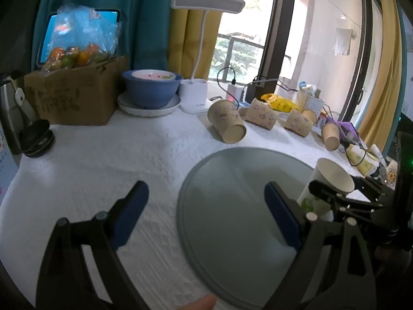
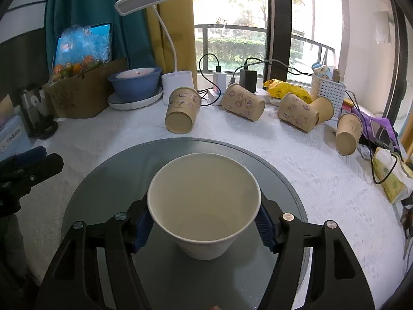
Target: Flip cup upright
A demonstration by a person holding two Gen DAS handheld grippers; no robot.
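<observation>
A grey round tray (image 2: 108,178) is filling the lower middle of the right wrist view, and over it a white cup (image 2: 204,204) is sitting mouth-up, its pale inside bare. Only the left wrist view is showing the cup's green-printed side, at the right edge, and the left gripper (image 1: 206,204) hanging spread wide, nothing between its fingers. The right gripper (image 2: 202,222) is pinching the cup's sides with its blue pads (image 2: 141,230).

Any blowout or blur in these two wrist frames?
Left wrist: window blown out, left tool fingers soft, edges bowed by fisheye. Right wrist: window also overexposed, white cup in the right tool sharp, table backlit.
</observation>
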